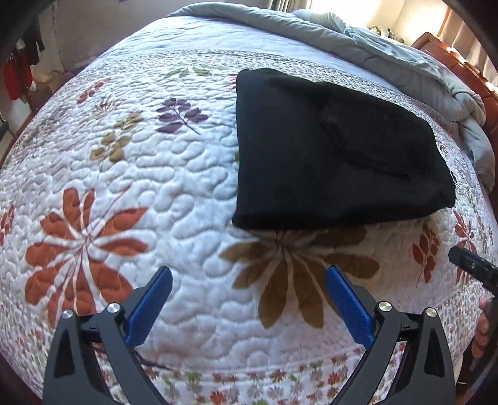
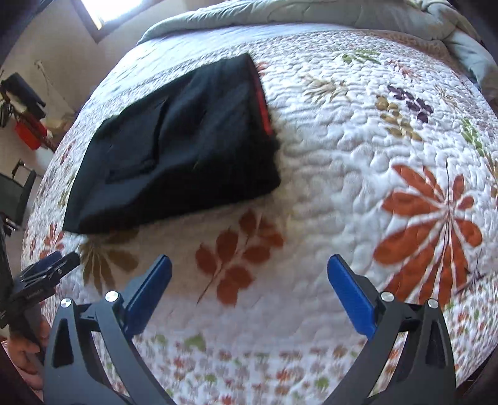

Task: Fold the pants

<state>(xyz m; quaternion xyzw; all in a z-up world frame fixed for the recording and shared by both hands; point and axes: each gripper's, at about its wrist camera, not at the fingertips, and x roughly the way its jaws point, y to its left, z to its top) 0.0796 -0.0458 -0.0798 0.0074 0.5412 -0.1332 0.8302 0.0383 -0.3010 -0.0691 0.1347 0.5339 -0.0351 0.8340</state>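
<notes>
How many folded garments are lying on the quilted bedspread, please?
1: the folded black pants lie on the floral quilted bedspread, ahead of both open hand-held grippers. Nothing else folded shows, though the crumpled grey duvet behind could hide something.

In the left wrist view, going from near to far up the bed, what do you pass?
Open left claw → olive-brown flower print on the quilt → folded black pants → patterned border band → rumpled grey duvet at the far end.
</notes>
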